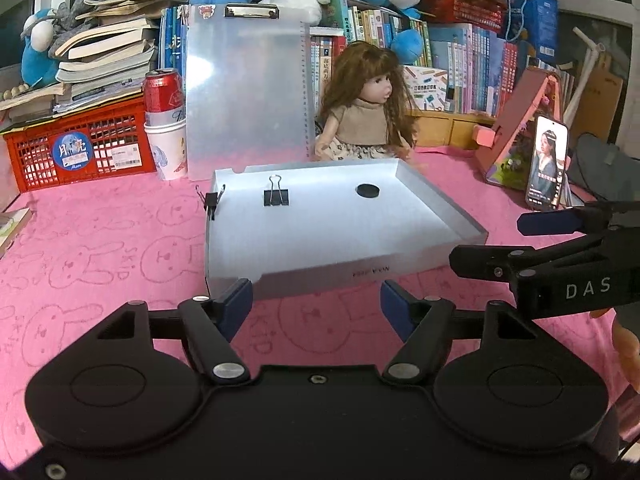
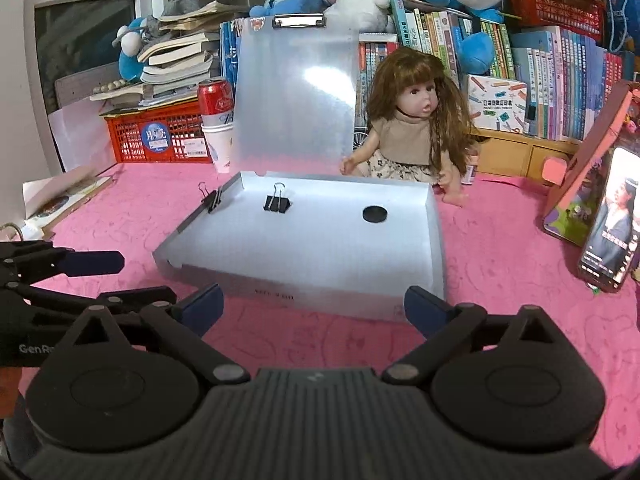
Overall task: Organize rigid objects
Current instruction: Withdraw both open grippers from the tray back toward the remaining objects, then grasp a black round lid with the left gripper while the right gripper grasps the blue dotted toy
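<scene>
A translucent clipboard box (image 1: pixel 320 236) (image 2: pixel 320 248) lies open on the pink cloth, its lid (image 1: pixel 248 96) (image 2: pixel 294 100) upright behind. Inside stand a black binder clip (image 1: pixel 276 197) (image 2: pixel 277 202) and a black round disc (image 1: pixel 368 190) (image 2: pixel 375 213). A second binder clip (image 1: pixel 211 202) (image 2: pixel 212 200) grips the box's left wall. My left gripper (image 1: pixel 316 312) is open and empty, just before the box's front edge. My right gripper (image 2: pixel 314 308) is open and empty, also at the front edge. Each gripper shows in the other's view, the right one (image 1: pixel 500 244) and the left one (image 2: pixel 108 280).
A doll (image 1: pixel 366 116) (image 2: pixel 416 128) sits behind the box. A red can in a paper cup (image 1: pixel 166 120) (image 2: pixel 216 120) and a red crate (image 1: pixel 80 148) stand at back left. A phone on a stand (image 1: pixel 546 164) (image 2: pixel 608 220) is at right. Books and plush toys line the back.
</scene>
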A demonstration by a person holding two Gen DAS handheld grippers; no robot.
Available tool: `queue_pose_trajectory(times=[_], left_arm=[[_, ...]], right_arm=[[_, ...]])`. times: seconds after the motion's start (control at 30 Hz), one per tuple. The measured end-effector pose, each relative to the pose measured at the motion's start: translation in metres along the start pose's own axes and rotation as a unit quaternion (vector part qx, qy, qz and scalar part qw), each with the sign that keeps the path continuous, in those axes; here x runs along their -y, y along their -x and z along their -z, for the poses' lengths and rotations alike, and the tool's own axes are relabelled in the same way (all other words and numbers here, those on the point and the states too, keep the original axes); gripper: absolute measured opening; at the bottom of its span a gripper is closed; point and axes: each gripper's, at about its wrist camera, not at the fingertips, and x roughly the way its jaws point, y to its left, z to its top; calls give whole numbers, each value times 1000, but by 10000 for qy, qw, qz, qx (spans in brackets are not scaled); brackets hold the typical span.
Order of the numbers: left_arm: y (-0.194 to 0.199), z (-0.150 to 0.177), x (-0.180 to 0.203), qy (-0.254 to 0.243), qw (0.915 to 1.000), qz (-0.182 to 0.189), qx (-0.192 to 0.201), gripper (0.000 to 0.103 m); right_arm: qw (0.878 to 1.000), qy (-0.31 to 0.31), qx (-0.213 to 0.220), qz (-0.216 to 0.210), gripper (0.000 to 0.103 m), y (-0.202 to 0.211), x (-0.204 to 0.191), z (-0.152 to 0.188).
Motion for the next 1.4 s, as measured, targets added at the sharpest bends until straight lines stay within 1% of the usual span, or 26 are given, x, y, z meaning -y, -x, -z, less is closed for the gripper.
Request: queue_pose_trajectory(times=[0.2,0.33,0.5,0.63,0.83,1.03,1.2,1.33,1.4], left_arm=[[7,13,0,57,10000,40,-28,69],[12,23,0,13,10000,5,-4,70],[21,36,-3,129,9999,60,-54,70],[26,46,-6,120,9999,13,-55,70],[36,63,-7,63,9999,-62,68,70],[46,79,-5,-35,9998,-106,142,70],[45,87,-6,-69,9999,-139,31,70],[43,89,-11,26,9998,-174,-50,70],[43,90,-14,112,9998,-156,-98,68]], right_arm=[[9999,117,-53,39,101,5,-2,16],[9995,285,-25,105,102,9,-7,29],[9984,547,-20,113,103,14,-14,47],[9972,715,35,205,103,20,-20,60],[9981,550,149,225,103,29,-19,80],[9972,615,211,377,103,35,-16,96],[9974,528,161,461,103,36,-9,105],[9978,432,147,481,103,38,-4,109],[9982,398,120,421,103,39,-2,110]])
